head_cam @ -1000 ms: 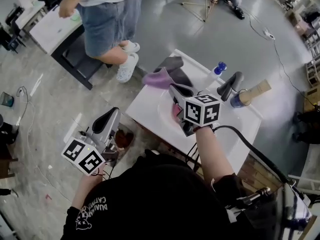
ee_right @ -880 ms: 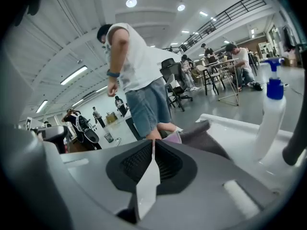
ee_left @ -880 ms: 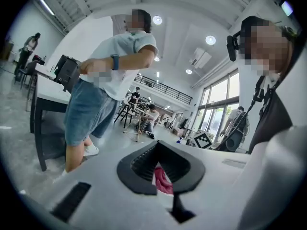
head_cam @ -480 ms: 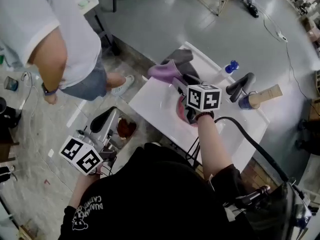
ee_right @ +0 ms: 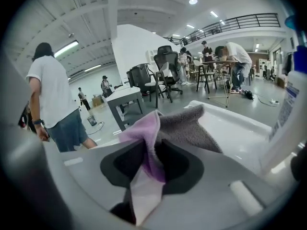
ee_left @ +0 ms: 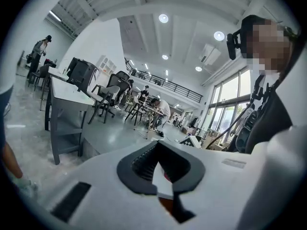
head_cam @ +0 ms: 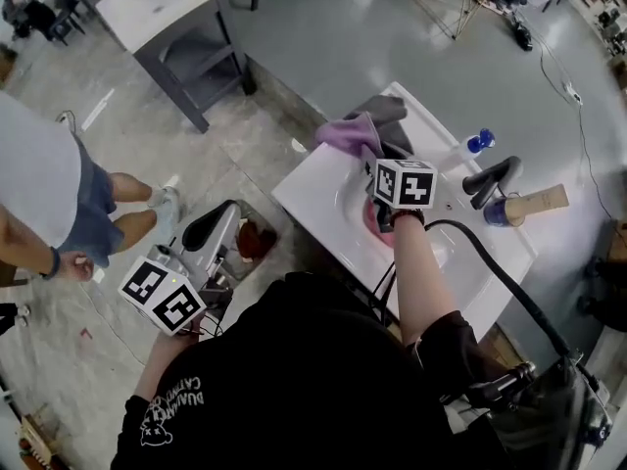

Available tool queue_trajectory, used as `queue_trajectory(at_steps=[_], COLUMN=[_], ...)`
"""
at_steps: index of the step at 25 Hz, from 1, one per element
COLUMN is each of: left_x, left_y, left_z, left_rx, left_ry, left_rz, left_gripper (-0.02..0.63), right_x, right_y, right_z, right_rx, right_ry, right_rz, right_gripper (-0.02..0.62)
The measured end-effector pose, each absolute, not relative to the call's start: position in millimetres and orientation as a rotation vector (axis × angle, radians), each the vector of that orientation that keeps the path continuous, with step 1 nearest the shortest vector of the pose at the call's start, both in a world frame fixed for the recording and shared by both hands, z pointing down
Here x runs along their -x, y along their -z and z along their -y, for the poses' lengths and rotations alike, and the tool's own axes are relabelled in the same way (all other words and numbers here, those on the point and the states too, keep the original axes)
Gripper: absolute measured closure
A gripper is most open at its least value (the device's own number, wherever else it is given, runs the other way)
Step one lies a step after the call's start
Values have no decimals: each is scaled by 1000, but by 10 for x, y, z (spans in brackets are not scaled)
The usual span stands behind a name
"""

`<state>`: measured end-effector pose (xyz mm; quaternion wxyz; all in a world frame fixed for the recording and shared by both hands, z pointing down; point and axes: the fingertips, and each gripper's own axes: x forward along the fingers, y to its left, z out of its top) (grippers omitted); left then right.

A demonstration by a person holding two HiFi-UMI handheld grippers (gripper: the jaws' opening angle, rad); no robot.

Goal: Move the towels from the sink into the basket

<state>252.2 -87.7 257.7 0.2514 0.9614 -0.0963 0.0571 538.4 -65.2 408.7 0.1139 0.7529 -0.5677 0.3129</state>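
A purple towel [head_cam: 348, 133] and a grey towel [head_cam: 384, 111] hang over the far rim of the white sink [head_cam: 312, 196]. A pink towel [head_cam: 377, 231] lies in the basin. My right gripper [head_cam: 370, 161] points into the sink at the purple towel [ee_right: 144, 128]. Its jaws have just been opening and stand open [ee_right: 152, 163], with the purple towel's hanging edge showing in the gap, not pinched. My left gripper [head_cam: 211, 228] hovers at the lower left, beside the basket [head_cam: 238, 262], which holds a red-brown towel [head_cam: 257, 241]. Its jaws [ee_left: 156, 150] look shut and empty.
A dark faucet [head_cam: 490, 176], a blue-capped bottle [head_cam: 477, 143] and a blue cup with a wooden handle [head_cam: 519, 204] stand at the sink's back. A person [head_cam: 39, 213] stands on the floor at left. A grey table [head_cam: 162, 8] stands far back.
My right gripper has sunk lower into the sink, closer to the purple towel. The standing person has moved from the top of the head view to its left edge. My left gripper shifted slightly.
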Motion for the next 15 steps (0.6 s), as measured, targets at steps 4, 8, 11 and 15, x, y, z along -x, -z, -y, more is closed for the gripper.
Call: queue_trajectory(at_steps=[4,8,11,15], left_x=[-2421,-2300,-2134,-1794], left_y=[-2513,-2483,-2460,-2413], left_z=[900,876,836,790], left_rx=[-2613,-2606,-2603,-2597], left_ry=[-112,-78,-61,-39], left_rz=[262,255,256,265], left_gripper=[602,603,602,602], right_x=[-5248,-5080,-4855,-4442], right_y=[-3937,-3807,-3706,-3542], right_z=[629,594,572,562], right_rx=[-2205,-2204,-2194,-2179], right_ry=[-857,-844,-814,-791], right_rz=[1665,1701,1731,1777], right_gripper=[571,572,572,572])
